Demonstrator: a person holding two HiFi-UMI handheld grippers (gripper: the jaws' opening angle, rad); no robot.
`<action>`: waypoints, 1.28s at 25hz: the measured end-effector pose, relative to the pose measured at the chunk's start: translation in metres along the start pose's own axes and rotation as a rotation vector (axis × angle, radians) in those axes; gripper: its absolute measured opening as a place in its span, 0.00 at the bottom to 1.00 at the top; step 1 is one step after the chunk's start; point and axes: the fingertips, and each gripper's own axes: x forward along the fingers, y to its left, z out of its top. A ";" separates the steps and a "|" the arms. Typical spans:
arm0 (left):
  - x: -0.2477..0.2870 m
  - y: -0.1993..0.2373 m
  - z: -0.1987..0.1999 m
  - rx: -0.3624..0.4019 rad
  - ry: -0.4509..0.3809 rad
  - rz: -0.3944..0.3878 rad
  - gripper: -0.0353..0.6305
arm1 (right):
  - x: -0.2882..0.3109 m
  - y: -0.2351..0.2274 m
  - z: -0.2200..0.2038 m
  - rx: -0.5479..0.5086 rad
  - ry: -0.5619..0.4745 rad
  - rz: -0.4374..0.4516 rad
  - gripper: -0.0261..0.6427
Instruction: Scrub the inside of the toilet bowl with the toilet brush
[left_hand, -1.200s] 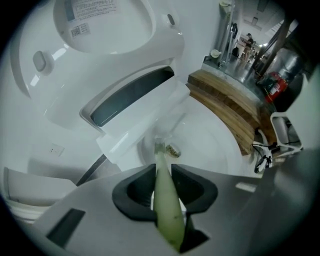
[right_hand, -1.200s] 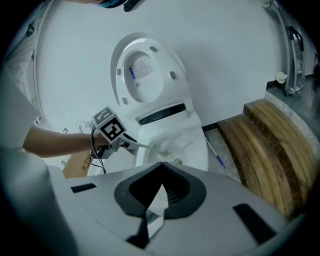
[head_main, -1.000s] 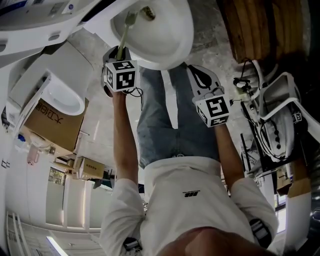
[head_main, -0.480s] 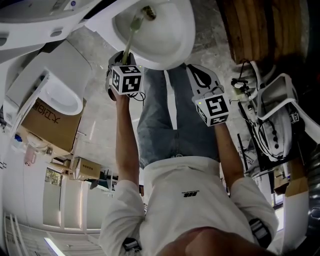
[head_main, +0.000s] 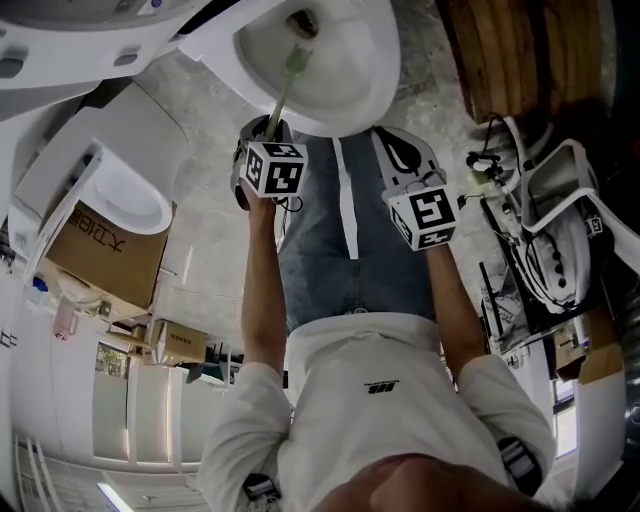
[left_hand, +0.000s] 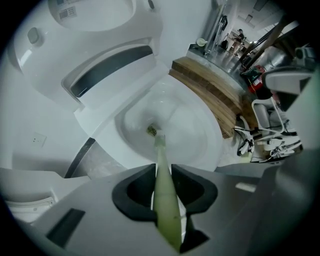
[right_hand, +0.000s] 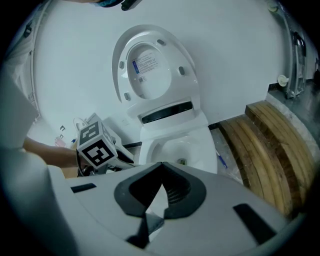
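Observation:
A white toilet bowl (head_main: 350, 90) sits at the top of the head view, its lid (right_hand: 150, 65) raised. A pale green toilet brush (left_hand: 162, 185) reaches into the bowl (left_hand: 195, 135), and its bristle head (left_hand: 158, 136) is right beside the drain hole (left_hand: 151, 131). My left gripper (left_hand: 162, 175) is shut on the brush handle and is held just outside the near rim (head_main: 268, 130). My right gripper (right_hand: 161, 187) is shut with nothing in it. It hangs to the right of the left one, back from the bowl (head_main: 412, 170).
A curved wooden platform (head_main: 520, 50) lies right of the toilet. Another white toilet (head_main: 110, 180) and a cardboard box (head_main: 105, 250) stand at the left. A white frame with cables (head_main: 560, 230) is at the right. A blue pen (right_hand: 221, 161) lies on the floor by the bowl.
My left gripper has moved to the right along the rim, and the brush head has swept across the bowl to the drain. The right gripper has stayed put.

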 end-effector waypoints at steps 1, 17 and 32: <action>0.000 -0.002 -0.002 0.000 0.000 -0.007 0.21 | 0.002 0.003 0.000 0.002 -0.002 -0.002 0.03; 0.006 -0.043 -0.006 -0.082 -0.006 -0.113 0.21 | 0.011 0.026 -0.010 0.000 0.013 0.004 0.03; 0.039 -0.050 0.013 -0.296 -0.006 -0.097 0.21 | 0.020 0.019 -0.010 -0.015 0.050 0.033 0.03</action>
